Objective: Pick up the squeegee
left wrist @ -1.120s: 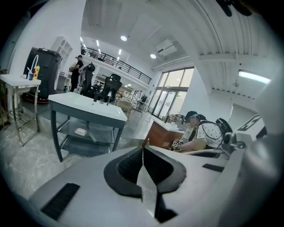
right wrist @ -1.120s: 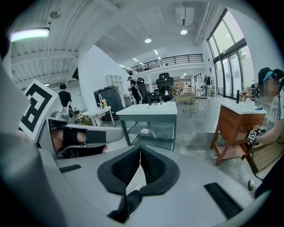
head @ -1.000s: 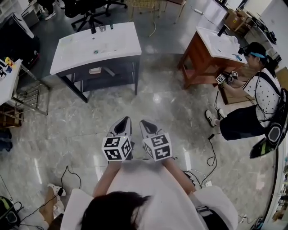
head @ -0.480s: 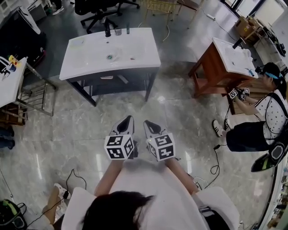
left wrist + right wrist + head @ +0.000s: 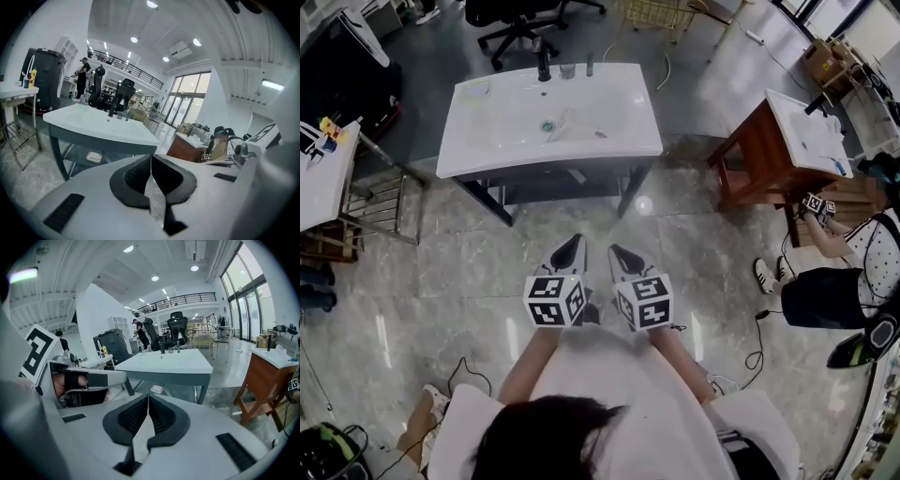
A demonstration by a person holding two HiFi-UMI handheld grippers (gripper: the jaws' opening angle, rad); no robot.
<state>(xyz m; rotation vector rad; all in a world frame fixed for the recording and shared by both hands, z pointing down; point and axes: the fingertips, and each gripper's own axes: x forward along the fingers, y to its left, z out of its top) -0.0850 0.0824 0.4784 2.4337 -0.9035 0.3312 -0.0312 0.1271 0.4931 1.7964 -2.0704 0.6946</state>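
Left claw [image 5: 571, 246]: jaws together, nothing between them, pointing forward and slightly down.
Right claw [image 5: 619, 253]: jaws together, empty, just beside the left.

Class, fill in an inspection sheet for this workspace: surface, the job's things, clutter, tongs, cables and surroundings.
Surface: white sink top on a dark stand, ahead of both tongs.
Job's things: pale long thing in the basin, perhaps the squeegee; too small to tell.
Clutter: faucet and two small containers at the back edge; small red thing.
Tongs: left tongs and right tongs both shut and empty, side by side above the floor.
Cables: left cable and right cable on the floor.
Surroundings: wooden sink stand, person, office chair, metal rack.
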